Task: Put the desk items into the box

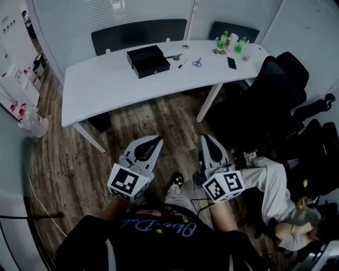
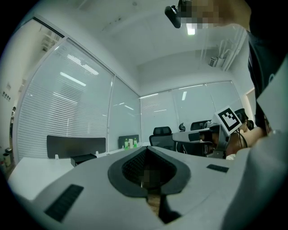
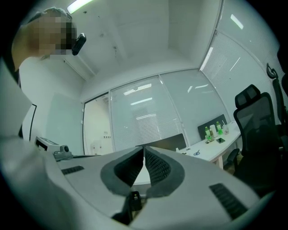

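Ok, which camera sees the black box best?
The head view. It looks down on the whole black box on the white desk. The left gripper view shows only its low dark side from far off. In the right gripper view I cannot find it; the jaws block the desk's middle.

Surroundings. A plank floor (image 1: 63, 159) is being viewed from above. Black office chairs (image 1: 280, 84) are being crowded together at the right edge, and a person in pale trousers (image 1: 275, 182) is being seated beside them. Two dark panels (image 1: 137, 33) are being backed by a blind-covered glass wall (image 1: 116, 13).
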{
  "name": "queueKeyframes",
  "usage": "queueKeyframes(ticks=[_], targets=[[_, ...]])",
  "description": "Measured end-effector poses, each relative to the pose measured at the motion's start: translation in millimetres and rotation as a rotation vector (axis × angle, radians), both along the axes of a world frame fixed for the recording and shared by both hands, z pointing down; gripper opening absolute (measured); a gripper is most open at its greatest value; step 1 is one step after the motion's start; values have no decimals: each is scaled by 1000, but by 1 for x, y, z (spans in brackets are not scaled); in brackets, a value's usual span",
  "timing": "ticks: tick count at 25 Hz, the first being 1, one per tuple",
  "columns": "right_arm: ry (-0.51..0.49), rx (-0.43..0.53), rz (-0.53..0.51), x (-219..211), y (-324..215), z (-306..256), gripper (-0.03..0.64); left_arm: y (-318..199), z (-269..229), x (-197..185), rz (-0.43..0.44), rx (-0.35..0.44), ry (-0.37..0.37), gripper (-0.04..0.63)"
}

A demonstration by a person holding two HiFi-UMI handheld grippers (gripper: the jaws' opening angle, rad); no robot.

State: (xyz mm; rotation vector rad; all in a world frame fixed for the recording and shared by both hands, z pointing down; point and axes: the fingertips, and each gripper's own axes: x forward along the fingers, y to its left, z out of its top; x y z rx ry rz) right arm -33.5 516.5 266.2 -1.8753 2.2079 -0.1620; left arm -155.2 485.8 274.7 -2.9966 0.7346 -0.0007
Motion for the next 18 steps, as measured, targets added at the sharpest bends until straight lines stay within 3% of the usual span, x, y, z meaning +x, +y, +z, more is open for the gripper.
queueKeyframes(ticks=[7, 18], targets=[[63, 11, 15, 24, -30, 0, 11, -35, -1, 28, -6, 2, -10, 9], [66, 19, -18, 83, -82, -1, 11, -89, -11, 104, 2, 1, -2, 9]])
